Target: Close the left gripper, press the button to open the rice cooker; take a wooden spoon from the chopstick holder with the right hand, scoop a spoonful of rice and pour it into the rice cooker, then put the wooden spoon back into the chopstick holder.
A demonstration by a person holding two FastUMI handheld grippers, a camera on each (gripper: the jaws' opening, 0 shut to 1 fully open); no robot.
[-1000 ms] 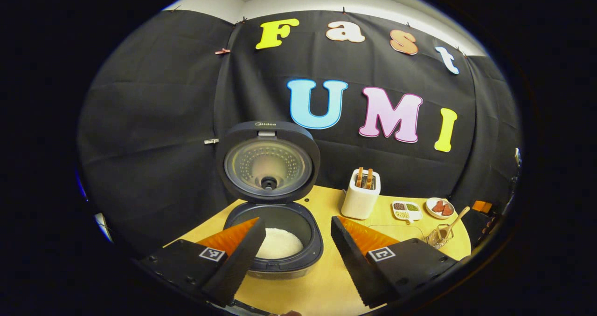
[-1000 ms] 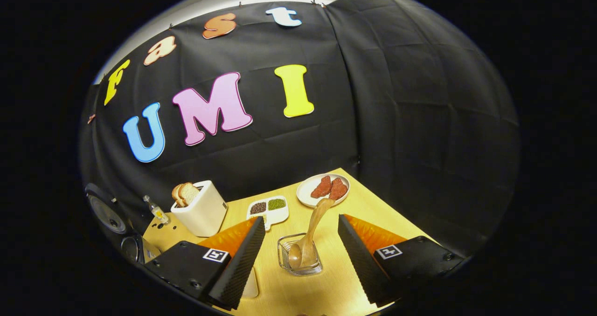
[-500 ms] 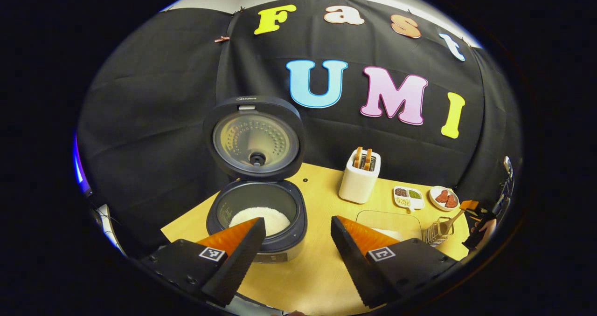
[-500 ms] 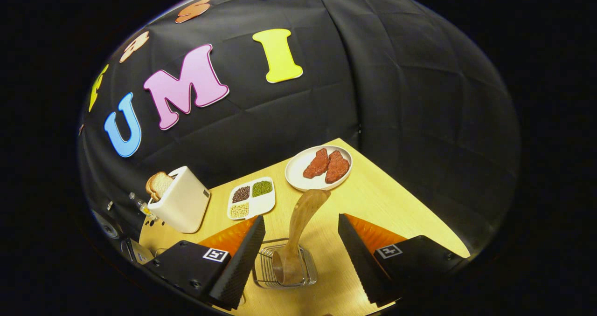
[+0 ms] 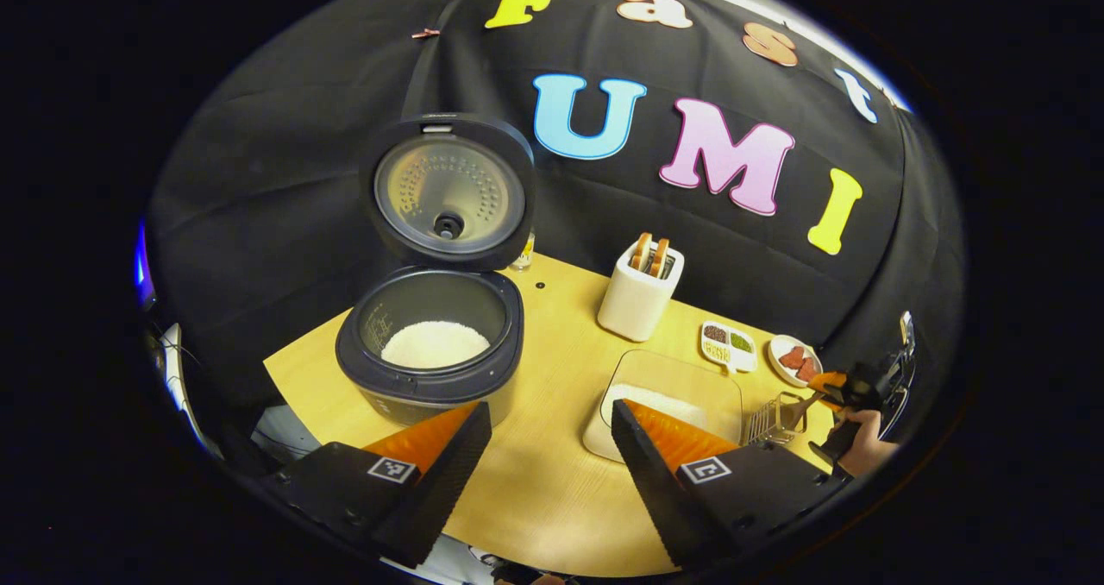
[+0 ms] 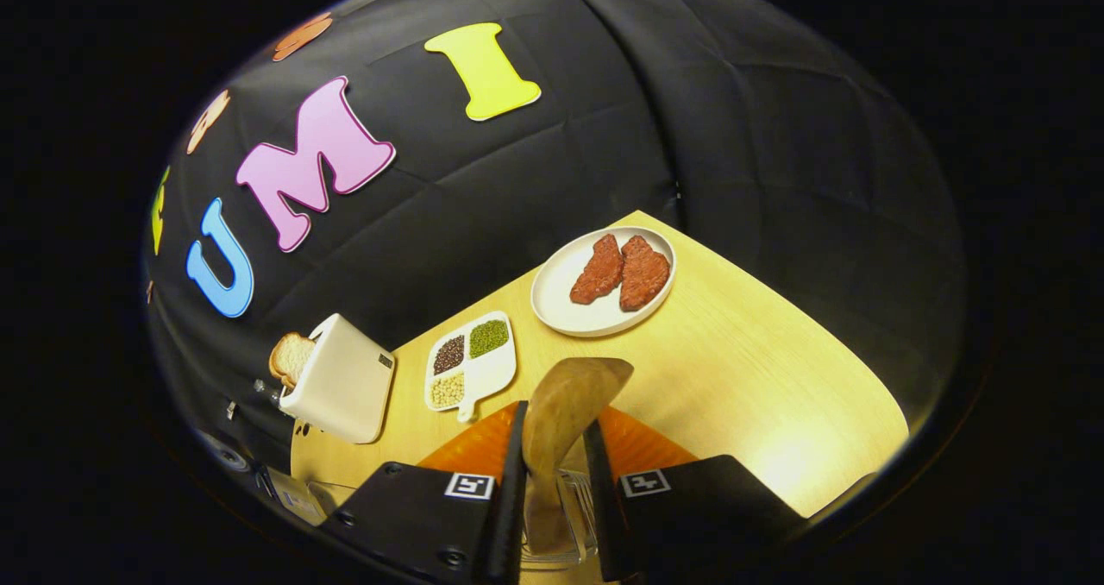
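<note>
R claw (image 6: 552, 468) clamping wooden spoon (image 6: 565, 404)

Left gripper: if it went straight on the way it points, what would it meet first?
Probably bare table, in the gap between the open rice cooker and the rice tray; depth is unclear. The left gripper is open.

Tan wooden spoon (image 6: 565, 412), white plate (image 6: 561, 309)
</note>
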